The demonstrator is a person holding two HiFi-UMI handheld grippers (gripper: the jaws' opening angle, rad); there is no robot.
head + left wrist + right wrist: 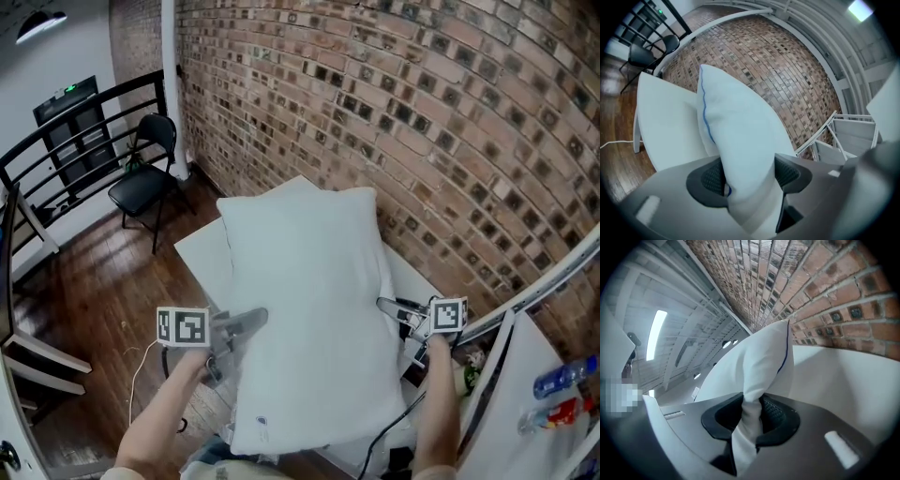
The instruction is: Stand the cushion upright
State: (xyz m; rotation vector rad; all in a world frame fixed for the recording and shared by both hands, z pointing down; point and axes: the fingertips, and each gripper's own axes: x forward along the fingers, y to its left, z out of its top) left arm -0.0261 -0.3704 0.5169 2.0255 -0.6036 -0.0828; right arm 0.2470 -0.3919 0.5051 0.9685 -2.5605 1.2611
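Nearest the person, two bare forearms reach forward, each hand holding a gripper with a marker cube on it. The left gripper [246,323] is clamped on the left side edge of the white cushion [309,309]. In the left gripper view its dark ribbed pads [715,178] press into a thick bulge of the cushion [736,126], and thin blue piping [704,112] runs up the seam from the jaws.

The right gripper [389,307] grips the opposite side edge. In the right gripper view its jaws stand close together, pinching a narrow fold of the cushion's fabric [750,420], while the rest of the cushion [764,362] fans out above them with the same blue piping along its rim.

Between the two grippers the cushion hangs tilted over a white table [202,248], with its near end towards the person and its far end rising towards the wall. No view shows whether its underside touches the table.

At the right edge of the head view, a blue bottle [562,377] and something red [558,412] lie on another white surface. A white cable [141,366] trails over the dark wooden floor [103,281] on the left. Farther off, a black folding chair [145,183] stands near a black railing [56,141], and a brick wall [422,112] rises behind the table.
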